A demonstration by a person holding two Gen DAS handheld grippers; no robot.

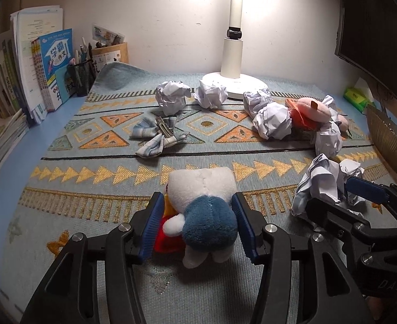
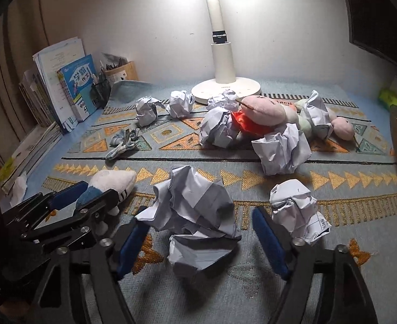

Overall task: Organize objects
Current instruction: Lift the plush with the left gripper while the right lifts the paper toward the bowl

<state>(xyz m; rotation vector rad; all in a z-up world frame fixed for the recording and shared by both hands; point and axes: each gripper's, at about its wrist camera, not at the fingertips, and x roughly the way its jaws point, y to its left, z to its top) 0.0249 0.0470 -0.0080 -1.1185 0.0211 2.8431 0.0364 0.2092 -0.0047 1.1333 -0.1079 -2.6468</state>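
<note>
Pick-up step, two items on the mat (image 1: 96,167): plush (image 1: 206,213) bracketed by the left gripper (image 1: 197,220), jaws part open, pads at its flanks, grip unconfirmed; paper ball (image 2: 195,221) between the right gripper (image 2: 201,240) jaws, part open, untouched; closing required next.

Lamp: I see a white desk lamp with a round flat base (image 1: 248,87) standing at the back wall, lit.
Mat: a grey-blue woven mat with orange triangles (image 1: 90,189) covers the desk.
Books: upright paperbacks and papers (image 1: 55,62) along the left edge.
Pen cup: a black mesh pen cup (image 1: 82,77) just beside them.
Box: a light wooden box (image 1: 112,52) behind it.
Screen: a dark monitor (image 1: 374,40), upper right.
</note>
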